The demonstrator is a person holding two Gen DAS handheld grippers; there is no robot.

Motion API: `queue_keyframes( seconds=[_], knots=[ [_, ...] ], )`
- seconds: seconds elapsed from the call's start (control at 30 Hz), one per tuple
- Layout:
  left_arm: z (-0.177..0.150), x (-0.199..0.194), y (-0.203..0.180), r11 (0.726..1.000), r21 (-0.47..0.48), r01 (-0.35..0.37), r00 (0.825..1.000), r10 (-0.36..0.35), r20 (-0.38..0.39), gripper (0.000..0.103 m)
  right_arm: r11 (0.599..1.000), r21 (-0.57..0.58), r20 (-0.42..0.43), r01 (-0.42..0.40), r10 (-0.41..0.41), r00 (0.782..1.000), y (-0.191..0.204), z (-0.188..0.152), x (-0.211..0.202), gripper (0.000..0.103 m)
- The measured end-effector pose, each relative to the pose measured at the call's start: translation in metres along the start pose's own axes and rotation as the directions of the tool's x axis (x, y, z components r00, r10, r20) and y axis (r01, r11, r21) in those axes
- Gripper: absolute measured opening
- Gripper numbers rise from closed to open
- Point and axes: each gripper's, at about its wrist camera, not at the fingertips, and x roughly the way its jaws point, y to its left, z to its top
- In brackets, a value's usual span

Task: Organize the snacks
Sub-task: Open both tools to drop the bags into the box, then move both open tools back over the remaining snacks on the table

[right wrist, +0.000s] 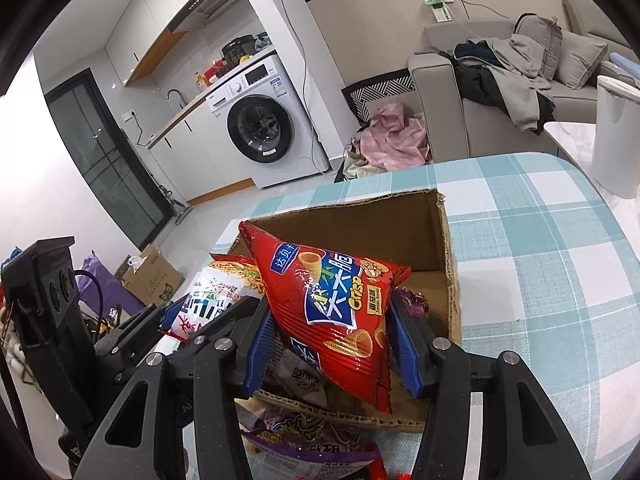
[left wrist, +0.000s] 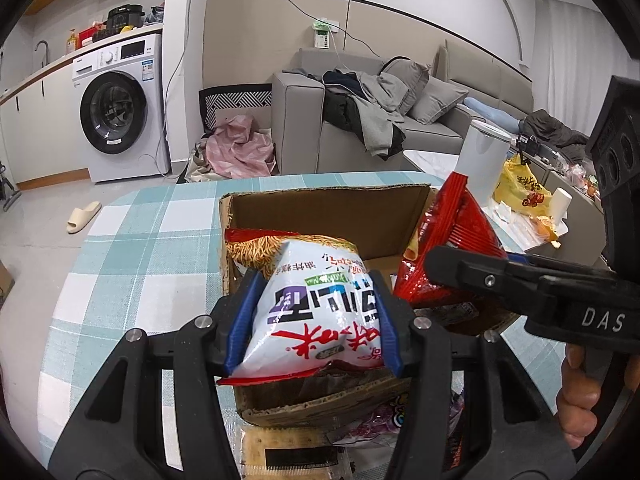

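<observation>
purple snack bag (right wrist: 316, 436) half under tongs, cracker pack (left wrist: 276, 452) cut off

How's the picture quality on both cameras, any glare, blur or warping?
Left wrist view: strong fisheye bending, dark corners, the white snack bag sharp with mild sheen. Right wrist view: same warping, the table edge bows, glare streaks on the red snack bag, no motion blur.

I saw the open brown cardboard box (right wrist: 440, 240) free at its far half; purple snack packets (right wrist: 312, 436) crowded the near table edge.
</observation>
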Motion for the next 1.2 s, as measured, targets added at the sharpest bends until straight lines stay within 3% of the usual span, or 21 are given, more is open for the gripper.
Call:
queue_keyframes(
  seconds=[0.27,0.33,0.37,0.47,0.63,0.73,1.2],
  knots=[
    [-0.001,0.000,-0.002,1.000,0.015,0.000,1.000,0.000,-0.001,0.050,1.000,-0.017,-0.029,-0.004,0.003,1.000,0.002,0.000,0.007,0.055],
    [0.000,-0.004,-0.001,1.000,0.012,-0.006,1.000,0.006,0.002,0.050,1.000,-0.027,-0.029,0.001,-0.002,1.000,0.003,0.000,0.006,0.064],
    [0.001,-0.006,-0.001,1.000,0.009,-0.005,1.000,0.006,-0.003,0.054,0.999,-0.033,-0.029,0.007,-0.008,1.000,0.003,0.000,0.004,0.068],
    [0.001,-0.016,0.000,1.000,0.000,-0.006,1.000,0.006,-0.007,0.076,0.998,-0.061,-0.012,0.014,-0.015,1.000,0.005,-0.002,-0.004,0.076],
    [-0.001,-0.038,0.003,1.000,-0.003,-0.010,1.000,0.010,0.011,0.087,0.998,-0.052,0.024,0.025,-0.024,0.999,0.000,-0.003,-0.023,0.096],
    [-0.005,-0.051,0.006,1.000,-0.019,0.002,1.000,-0.002,0.011,0.102,0.999,-0.039,0.022,0.014,-0.013,1.000,-0.005,-0.005,-0.033,0.102],
    [-0.036,-0.102,0.007,1.000,-0.027,-0.005,0.999,0.006,0.042,0.102,0.999,-0.052,0.010,0.004,-0.003,1.000,-0.009,-0.035,-0.065,0.103]
  ],
)
